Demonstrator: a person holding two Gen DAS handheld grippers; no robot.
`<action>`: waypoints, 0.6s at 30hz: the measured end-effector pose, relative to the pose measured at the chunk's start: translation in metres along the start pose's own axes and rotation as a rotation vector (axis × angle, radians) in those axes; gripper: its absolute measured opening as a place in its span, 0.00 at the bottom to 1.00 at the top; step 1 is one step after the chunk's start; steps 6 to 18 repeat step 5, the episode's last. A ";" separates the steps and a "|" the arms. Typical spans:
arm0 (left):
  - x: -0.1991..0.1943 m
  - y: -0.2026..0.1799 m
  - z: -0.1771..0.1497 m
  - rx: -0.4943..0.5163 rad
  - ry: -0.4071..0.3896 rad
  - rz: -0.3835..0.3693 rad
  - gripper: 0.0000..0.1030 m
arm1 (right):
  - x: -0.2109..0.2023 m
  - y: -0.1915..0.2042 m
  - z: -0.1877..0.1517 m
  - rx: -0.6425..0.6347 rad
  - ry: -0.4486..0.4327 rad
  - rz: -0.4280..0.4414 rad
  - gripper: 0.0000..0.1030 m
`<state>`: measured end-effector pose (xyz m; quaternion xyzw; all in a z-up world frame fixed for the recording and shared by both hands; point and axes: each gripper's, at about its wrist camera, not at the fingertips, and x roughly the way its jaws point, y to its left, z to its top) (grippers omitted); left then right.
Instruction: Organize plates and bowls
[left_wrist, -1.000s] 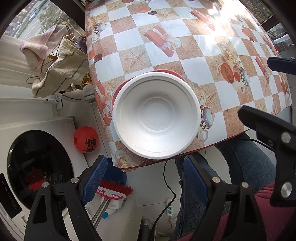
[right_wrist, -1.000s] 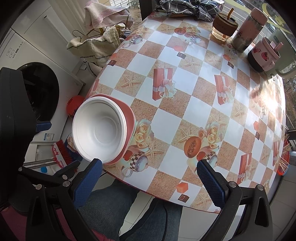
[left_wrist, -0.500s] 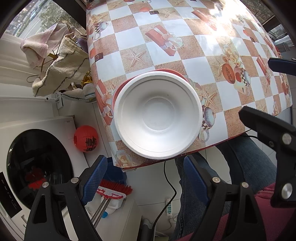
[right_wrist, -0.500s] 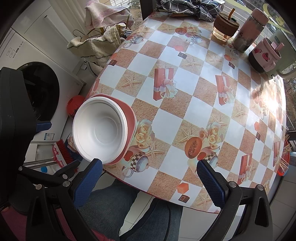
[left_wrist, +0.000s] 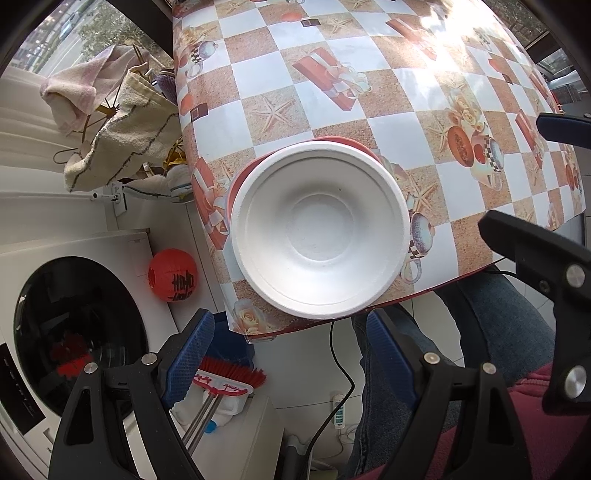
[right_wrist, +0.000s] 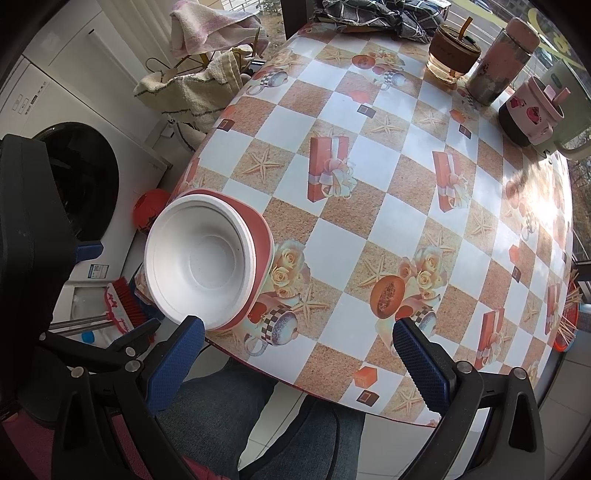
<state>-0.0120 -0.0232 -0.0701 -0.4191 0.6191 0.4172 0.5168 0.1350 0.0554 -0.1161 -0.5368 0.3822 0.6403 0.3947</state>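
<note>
A white bowl (left_wrist: 319, 230) sits nested on a red plate (left_wrist: 332, 142) at the near left corner of the checked table (left_wrist: 332, 55). In the right wrist view the same white bowl (right_wrist: 201, 260) looks like a stack of several rims inside the red plate (right_wrist: 260, 236). My left gripper (left_wrist: 290, 345) hangs open above the table's near edge, just short of the bowl, with nothing between its blue pads. My right gripper (right_wrist: 295, 350) is open too, above the near edge to the right of the bowl, holding nothing.
At the far right of the table stand a glass cup (right_wrist: 448, 55), a pink bottle (right_wrist: 498, 62), a pink mug (right_wrist: 528, 112) and a green mug (right_wrist: 569, 107). A washing machine (left_wrist: 70, 314), a red lantern (left_wrist: 171, 275), a brush (left_wrist: 225, 380) and towels (left_wrist: 122, 140) lie left of the table. A person's legs (left_wrist: 480, 332) are below the edge.
</note>
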 end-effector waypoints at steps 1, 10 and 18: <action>0.000 0.001 0.000 -0.003 -0.005 0.000 0.85 | 0.001 0.001 0.000 -0.001 0.003 0.000 1.00; -0.003 0.004 0.000 -0.014 -0.034 -0.028 0.85 | 0.005 0.004 0.001 -0.006 0.012 0.002 1.00; -0.003 0.004 0.000 -0.014 -0.034 -0.028 0.85 | 0.005 0.004 0.001 -0.006 0.012 0.002 1.00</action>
